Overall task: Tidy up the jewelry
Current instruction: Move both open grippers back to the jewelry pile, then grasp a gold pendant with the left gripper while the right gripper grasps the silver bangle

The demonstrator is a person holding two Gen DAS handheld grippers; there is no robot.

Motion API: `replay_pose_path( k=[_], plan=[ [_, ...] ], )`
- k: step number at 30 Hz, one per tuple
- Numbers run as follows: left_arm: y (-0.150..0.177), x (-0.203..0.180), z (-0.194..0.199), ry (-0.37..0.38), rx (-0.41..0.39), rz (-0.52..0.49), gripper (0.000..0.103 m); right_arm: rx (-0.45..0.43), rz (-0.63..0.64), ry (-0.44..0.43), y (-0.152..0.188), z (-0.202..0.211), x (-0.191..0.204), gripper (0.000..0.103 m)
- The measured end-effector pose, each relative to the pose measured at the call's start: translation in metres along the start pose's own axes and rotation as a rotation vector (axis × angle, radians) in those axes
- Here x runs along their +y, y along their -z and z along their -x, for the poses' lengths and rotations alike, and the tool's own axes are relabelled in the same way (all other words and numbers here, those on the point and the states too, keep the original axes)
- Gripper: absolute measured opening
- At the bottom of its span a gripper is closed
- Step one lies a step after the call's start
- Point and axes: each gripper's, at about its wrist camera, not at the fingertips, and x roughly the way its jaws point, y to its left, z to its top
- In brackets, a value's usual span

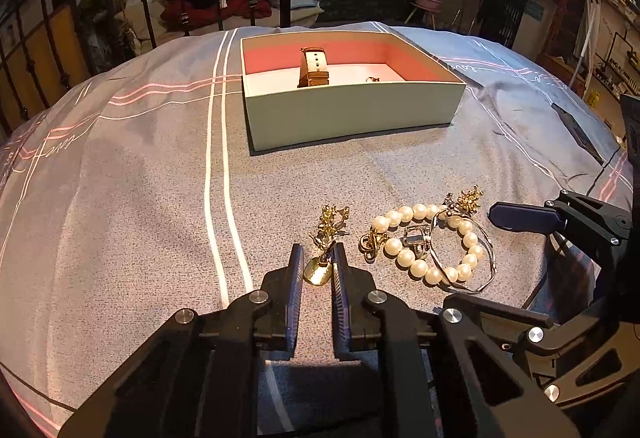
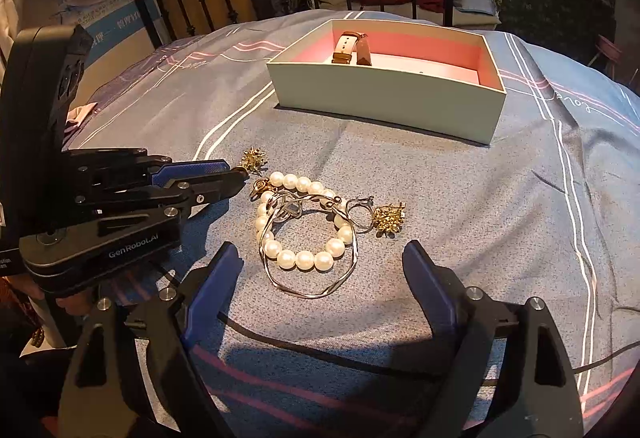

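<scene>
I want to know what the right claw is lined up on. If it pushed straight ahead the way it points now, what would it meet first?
Most likely the pearl bracelet and the thin silver bangle lying across it, centred ahead of the open right claw. Depth is hard to judge; it might touch the bedspread first.

On the bedspread [image 1: 140, 166], the box [image 1: 348, 114] lay behind my pearl bracelet [image 2: 304, 258], with a watch [image 1: 314, 68] inside it.

**Left wrist view: tongs closed on gold earring**

Left tongs [image 1: 316, 254] pinched on gold earring [image 1: 326, 238] lying on grey bedspread [image 1: 140, 178]. Just right of it: pearl bracelet [image 1: 432, 242], silver bangle [image 1: 476, 258], second gold earring [image 1: 468, 198]. Right tongs' finger [image 1: 524, 216] near them. Open box [image 1: 348, 110] beyond, watch [image 1: 314, 66] inside.
</scene>
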Motion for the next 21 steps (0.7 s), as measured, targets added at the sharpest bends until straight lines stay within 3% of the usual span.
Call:
replay_pose_path(
  k=[8,14,16,21],
  plan=[
    [0.0039,0.0001,0.0025,0.011,-0.005,-0.004,0.015,0.007,0.009,-0.003,-0.0013,-0.0025,0.0036,0.083],
    [0.0039,-0.0003,0.0030,0.010,-0.007,-0.003,0.014,0.000,0.021,-0.005,-0.0017,-0.0040,0.0043,0.055],
    [0.0034,0.0001,0.0031,0.013,-0.004,0.002,0.014,-0.002,0.017,-0.017,-0.0013,-0.0034,0.0018,0.051],
    [0.0023,0.0032,0.0050,0.026,-0.004,0.024,0.014,-0.015,0.022,-0.019,0.0005,-0.0010,0.0035,0.050]
  ],
)
